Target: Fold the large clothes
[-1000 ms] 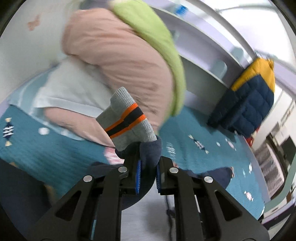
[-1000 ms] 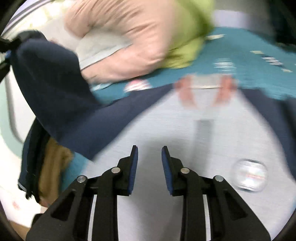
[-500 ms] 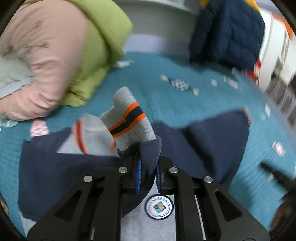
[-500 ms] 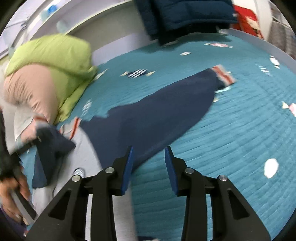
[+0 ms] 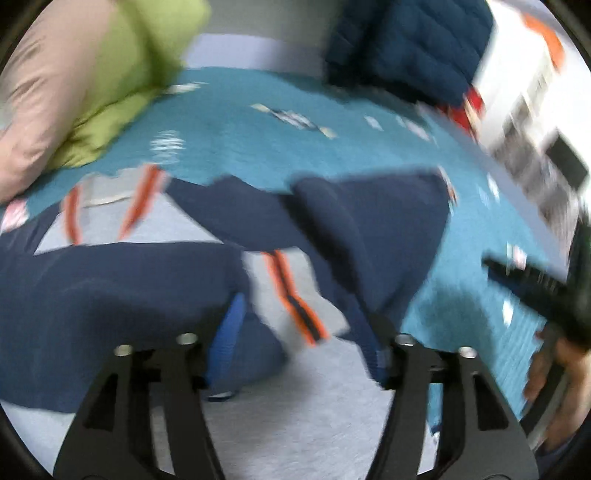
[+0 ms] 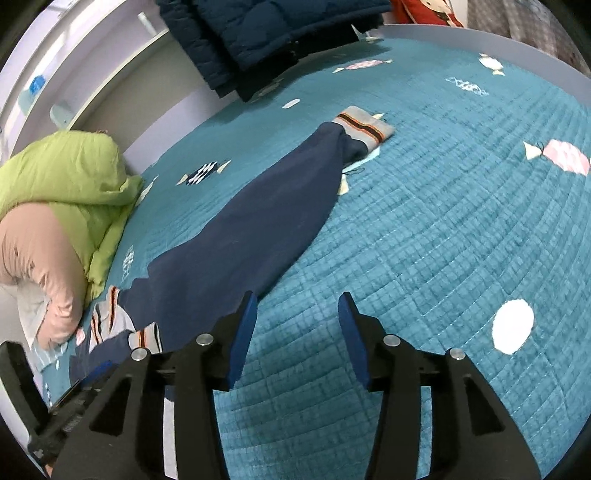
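Note:
A navy and grey sweatshirt (image 5: pixel 110 288) with orange-black striped cuffs lies on the teal bedspread (image 5: pixel 240 147). In the blurred left wrist view my left gripper (image 5: pixel 306 343) is open just above the grey body, with one sleeve folded across it and its striped cuff (image 5: pixel 295 306) between my fingers. In the right wrist view my right gripper (image 6: pixel 295 332) is open and empty over the bedspread (image 6: pixel 443 240), beside the other navy sleeve (image 6: pixel 266 221), which lies stretched out to its striped cuff (image 6: pixel 364 127).
A green and pink duvet (image 6: pixel 48 206) is heaped at the head of the bed; it also shows in the left wrist view (image 5: pixel 92 85). A dark blue puffer jacket (image 6: pixel 266 33) lies at the far edge. The bed's pale rim (image 6: pixel 480 40) curves behind.
My left gripper has opened and let go of the sleeve cuff, which now lies on the sweatshirt body. My right gripper has opened wider and swung toward the outstretched sleeve.

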{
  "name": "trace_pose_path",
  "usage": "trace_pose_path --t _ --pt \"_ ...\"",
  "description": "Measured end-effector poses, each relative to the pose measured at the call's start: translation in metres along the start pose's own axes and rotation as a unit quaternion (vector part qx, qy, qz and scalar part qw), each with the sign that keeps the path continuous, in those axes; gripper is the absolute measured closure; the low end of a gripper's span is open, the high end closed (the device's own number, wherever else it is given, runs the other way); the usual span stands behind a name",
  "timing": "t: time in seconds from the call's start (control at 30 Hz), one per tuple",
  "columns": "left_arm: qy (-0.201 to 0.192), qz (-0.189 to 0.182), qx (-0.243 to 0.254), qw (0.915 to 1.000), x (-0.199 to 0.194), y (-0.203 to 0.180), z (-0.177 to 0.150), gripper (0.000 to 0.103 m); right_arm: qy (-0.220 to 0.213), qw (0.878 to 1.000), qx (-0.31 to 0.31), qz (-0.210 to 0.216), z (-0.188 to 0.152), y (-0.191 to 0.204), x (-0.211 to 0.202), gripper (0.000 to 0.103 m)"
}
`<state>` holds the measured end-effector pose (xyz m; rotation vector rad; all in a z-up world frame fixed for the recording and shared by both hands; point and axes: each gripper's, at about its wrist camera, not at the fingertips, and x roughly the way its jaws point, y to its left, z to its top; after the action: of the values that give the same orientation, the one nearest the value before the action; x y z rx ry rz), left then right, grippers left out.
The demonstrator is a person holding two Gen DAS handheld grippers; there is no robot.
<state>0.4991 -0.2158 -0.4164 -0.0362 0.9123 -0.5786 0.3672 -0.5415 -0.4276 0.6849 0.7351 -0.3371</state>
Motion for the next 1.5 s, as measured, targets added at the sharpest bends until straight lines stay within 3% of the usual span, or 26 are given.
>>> trace_pose_path --t 0.1,0.23,0.33,0.5,0.63,0.7,0.73,0.8,0.9,1.0,1.13,1.27,1.37,1.5 --pt "-0.010 0.028 -0.030 0.9991 -0.007 0.022 0.010 0.035 -0.001 0.999 0.044 0.025 0.008 -0.010 0.008 0.056" --pt "0.037 0.093 0.012 0.9949 0.015 0.018 0.007 0.035 -0.024 0.997 0.071 0.030 0.030 -0.016 0.020 0.054" --pt "0.090 0.098 0.049 0.9899 0.041 0.014 -0.006 0.036 -0.024 0.996 0.085 0.024 0.049 -0.018 0.039 0.054" --pt "0.093 0.097 0.043 0.9900 0.049 0.014 -0.009 0.036 -0.010 0.992 0.123 0.018 0.072 -0.026 0.077 0.054" --pt "0.096 0.094 0.050 0.9897 0.047 0.013 -0.011 0.036 0.004 0.990 0.136 0.039 0.088 -0.027 0.105 0.055" --pt "0.098 0.091 0.050 0.9897 0.050 0.013 -0.008 0.036 0.007 0.988 0.149 0.046 0.093 -0.033 0.110 0.071" --pt "0.101 0.089 0.049 0.9897 0.050 0.013 -0.007 0.036 0.011 0.986 0.155 0.054 0.095 -0.034 0.110 0.098" --pt "0.104 0.080 0.045 0.9904 0.051 0.017 -0.003 0.035 -0.021 0.989 0.137 0.061 0.096 -0.024 0.092 0.097" --pt "0.092 0.031 -0.001 0.9952 0.038 0.032 0.005 0.035 -0.074 0.995 0.028 0.055 0.096 0.030 0.049 0.098" --pt "0.049 -0.007 -0.051 0.9975 0.003 0.051 0.011 0.030 -0.118 0.989 -0.046 0.081 0.086 0.089 0.006 0.098" --pt "0.017 0.049 -0.058 0.9970 -0.048 0.095 0.015 0.030 -0.152 0.970 -0.152 0.114 0.047 0.185 -0.041 0.098" --pt "0.000 0.118 -0.096 0.9884 -0.092 0.158 0.009 0.030 -0.143 0.955 -0.215 0.145 -0.009 0.275 -0.054 0.097" --pt "-0.004 0.150 -0.132 0.9799 -0.121 0.202 -0.002 0.030 -0.102 0.952 -0.242 0.160 -0.061 0.335 -0.037 0.097" --pt "-0.003 0.171 -0.162 0.9718 -0.151 0.243 -0.021 0.030 -0.049 0.940 -0.316 0.117 -0.134 0.400 0.011 0.094"
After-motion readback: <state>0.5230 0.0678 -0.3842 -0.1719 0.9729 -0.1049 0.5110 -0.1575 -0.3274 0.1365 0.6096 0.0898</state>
